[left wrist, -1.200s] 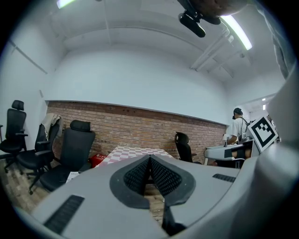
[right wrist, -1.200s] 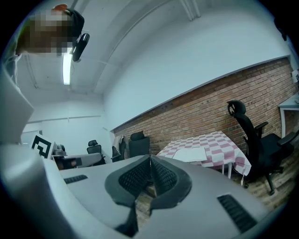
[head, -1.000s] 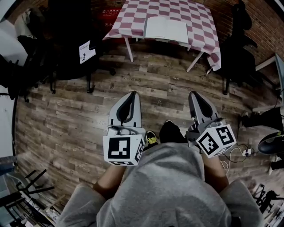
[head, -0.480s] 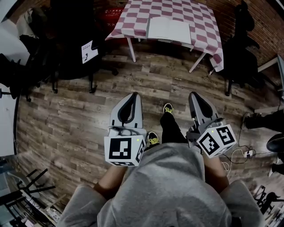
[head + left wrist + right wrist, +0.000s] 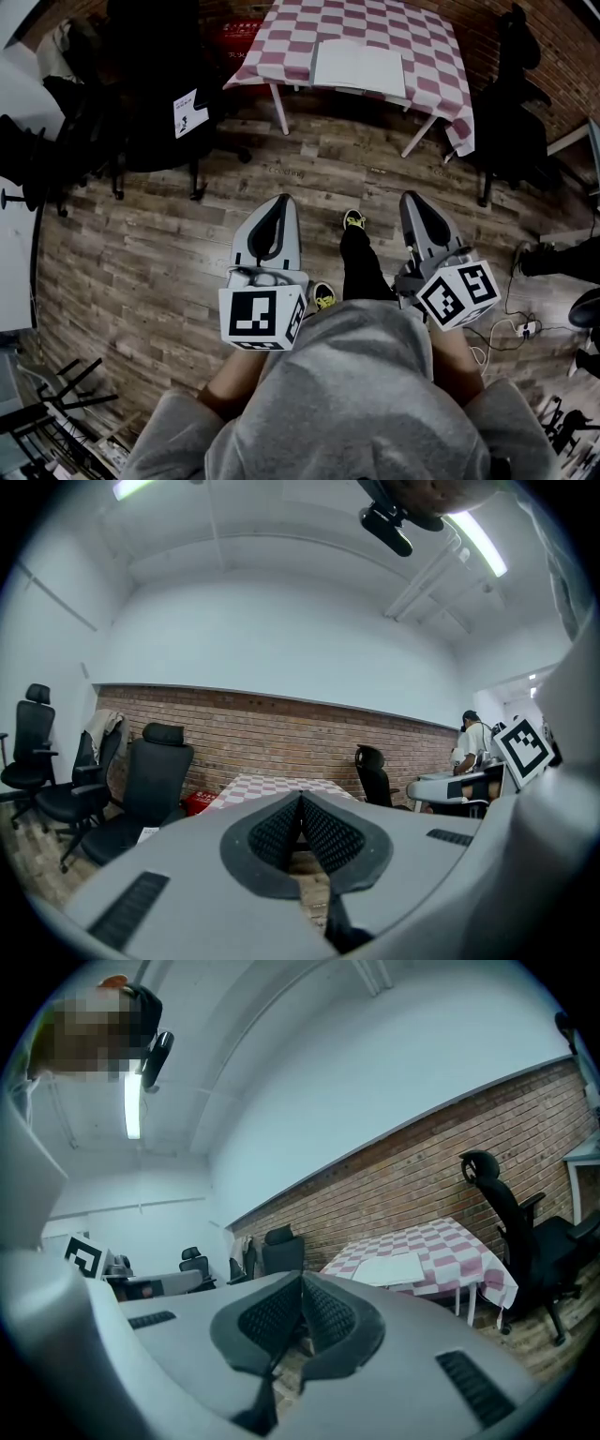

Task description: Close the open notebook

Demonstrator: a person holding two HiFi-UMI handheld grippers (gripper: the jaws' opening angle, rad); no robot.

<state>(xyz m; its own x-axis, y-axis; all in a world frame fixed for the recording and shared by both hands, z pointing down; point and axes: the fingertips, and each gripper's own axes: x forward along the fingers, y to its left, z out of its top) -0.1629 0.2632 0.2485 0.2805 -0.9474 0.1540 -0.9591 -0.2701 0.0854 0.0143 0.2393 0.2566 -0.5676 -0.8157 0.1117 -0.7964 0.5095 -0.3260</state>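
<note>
An open white notebook lies flat on a table with a red-and-white checked cloth at the top of the head view, far ahead of both grippers. The same notebook shows in the right gripper view, on the table. My left gripper is held over the wooden floor, jaws shut with nothing between them. My right gripper sits level beside it, also shut and empty. In the left gripper view the table peeks out behind the shut jaws.
Black office chairs stand left and right of the table. A red box sits under its left side. Cables and a power strip lie on the wood floor at right. The person's leg and shoe step between the grippers.
The table and notebook have slid slightly down in the head view as the person walks toward them; a foot has stepped forward between the grippers. Both grippers stay shut.
</note>
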